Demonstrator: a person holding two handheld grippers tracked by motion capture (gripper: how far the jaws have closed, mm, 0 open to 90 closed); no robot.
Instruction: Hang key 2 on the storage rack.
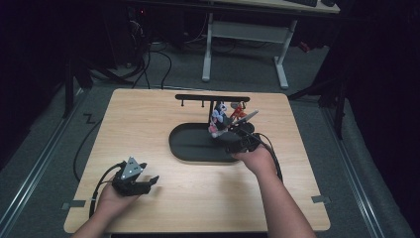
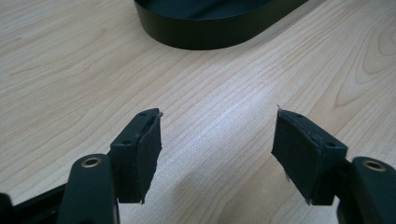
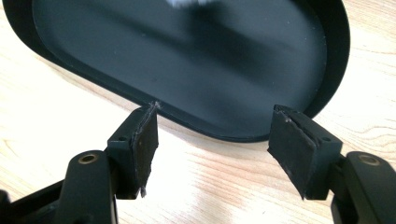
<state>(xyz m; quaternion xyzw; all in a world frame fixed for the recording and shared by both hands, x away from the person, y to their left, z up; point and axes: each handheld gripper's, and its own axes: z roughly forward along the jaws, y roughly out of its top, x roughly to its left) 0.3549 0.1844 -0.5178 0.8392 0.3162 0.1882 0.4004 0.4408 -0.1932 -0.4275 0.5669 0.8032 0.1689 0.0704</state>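
Toys hang in a small bunch from a black rack that stands at the far edge of an oval black tray, so the tray sits right under them to catch whatever comes off. At least 2 show: a blue and white one and a red one, with a pale strip slanting out beside them; finer detail is too small to tell.

From the high view, the right gripper rests over the near right rim of the tray, just short of the toys, with its hand behind it. In the right gripper view its 2 jaws stand apart with nothing between them, pointing across the tray floor, and a blur of white at the top edge is probably the lowest toy. This looks like an approach or a pause near the toys, not a grip.

On the near left of the table, the left gripper lies low, well apart from the tray, jaws wide and holding nothing, bare wood between its pads. It seems parked to keep clear.

Both cables trail back over the near table. The rack's post and crossbar crowd the toys from behind, and the tray rim lies in the way of a low reach.
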